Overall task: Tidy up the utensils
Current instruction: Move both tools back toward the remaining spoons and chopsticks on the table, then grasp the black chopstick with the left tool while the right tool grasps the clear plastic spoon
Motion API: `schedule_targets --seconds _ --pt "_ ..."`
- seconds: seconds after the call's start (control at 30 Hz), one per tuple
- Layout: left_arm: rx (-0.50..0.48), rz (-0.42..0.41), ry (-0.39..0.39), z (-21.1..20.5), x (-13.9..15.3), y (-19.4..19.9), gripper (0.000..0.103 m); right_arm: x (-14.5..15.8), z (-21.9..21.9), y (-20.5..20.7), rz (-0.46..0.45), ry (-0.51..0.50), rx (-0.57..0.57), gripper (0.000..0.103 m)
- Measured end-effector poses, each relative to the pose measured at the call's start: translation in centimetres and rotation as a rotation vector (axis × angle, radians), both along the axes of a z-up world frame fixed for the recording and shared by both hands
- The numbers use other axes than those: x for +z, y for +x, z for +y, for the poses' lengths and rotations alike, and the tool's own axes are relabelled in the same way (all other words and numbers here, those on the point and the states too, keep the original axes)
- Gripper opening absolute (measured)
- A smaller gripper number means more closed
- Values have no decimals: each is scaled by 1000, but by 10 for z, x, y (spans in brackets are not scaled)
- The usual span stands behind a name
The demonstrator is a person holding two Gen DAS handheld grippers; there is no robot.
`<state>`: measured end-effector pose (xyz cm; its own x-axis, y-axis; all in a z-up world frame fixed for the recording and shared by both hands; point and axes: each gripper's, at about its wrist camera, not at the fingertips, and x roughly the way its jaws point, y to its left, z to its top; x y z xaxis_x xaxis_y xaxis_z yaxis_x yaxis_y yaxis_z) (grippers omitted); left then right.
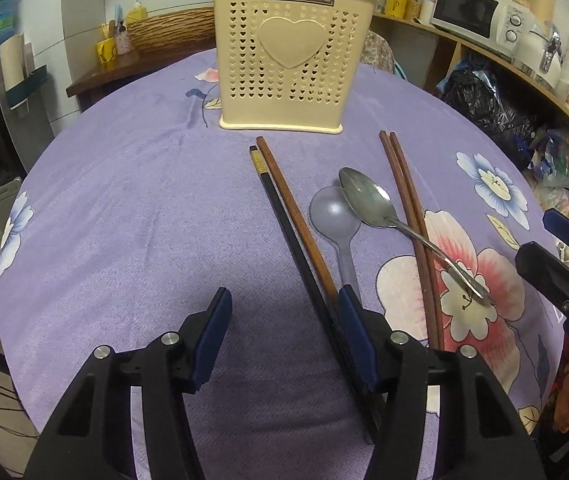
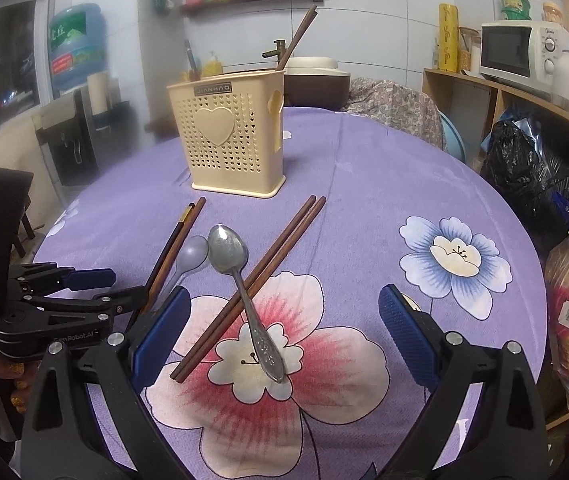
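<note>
Two mismatched chopsticks, one black with a gold band point(image 1: 280, 216) and one brown wood point(image 1: 296, 224), lie side by side on the purple floral tablecloth point(image 1: 124, 220) before the cream perforated plastic utensil holder point(image 1: 290, 56). Light, stiff and slick, they seem best pinched near their lower ends, where the left gripper point(image 1: 284, 300) stands half spread around them, its right pad against them; the right gripper point(image 2: 284, 312) hangs wide open, empty.

My left wrist camera looks steeply down along its fingers, low over the purple flowered tablecloth point(image 1: 124, 220), facing the cream perforated plastic utensil holder point(image 1: 288, 64). My right wrist camera sits to its right, angled shallower, sharing that holder point(image 2: 228, 136), the tablecloth point(image 2: 364, 184) and the utensils lying between.
</note>
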<state>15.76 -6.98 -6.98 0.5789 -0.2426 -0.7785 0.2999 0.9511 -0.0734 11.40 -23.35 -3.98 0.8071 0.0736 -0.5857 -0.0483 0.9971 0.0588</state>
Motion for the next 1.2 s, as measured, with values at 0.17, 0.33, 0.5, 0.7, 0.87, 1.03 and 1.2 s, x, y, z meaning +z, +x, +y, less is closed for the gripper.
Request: schedule_targets --seconds 0.17,0.33,0.5,0.7,0.87,1.03,1.2 --pt "14 11 10 3 -1 1 56 -1 -1 1 7 5 -4 94" --pt "14 16 15 0 -1 4 56 -1 0 2 14 9 -5 94" --pt "12 -4 73 -9 -3 18 55 -3 1 3 24 7 -5 94" --pt "58 -4 99 6 -2 52 51 -3 2 4 29 -5 9 94" --pt "93 6 92 25 0 66 48 -5 9 10 55 -18 65 94" --pt "100 5 87 32 0 68 46 -5 22 22 96 9 140 94" --pt "99 5 94 37 1 68 46 -7 53 34 127 -12 179 79"
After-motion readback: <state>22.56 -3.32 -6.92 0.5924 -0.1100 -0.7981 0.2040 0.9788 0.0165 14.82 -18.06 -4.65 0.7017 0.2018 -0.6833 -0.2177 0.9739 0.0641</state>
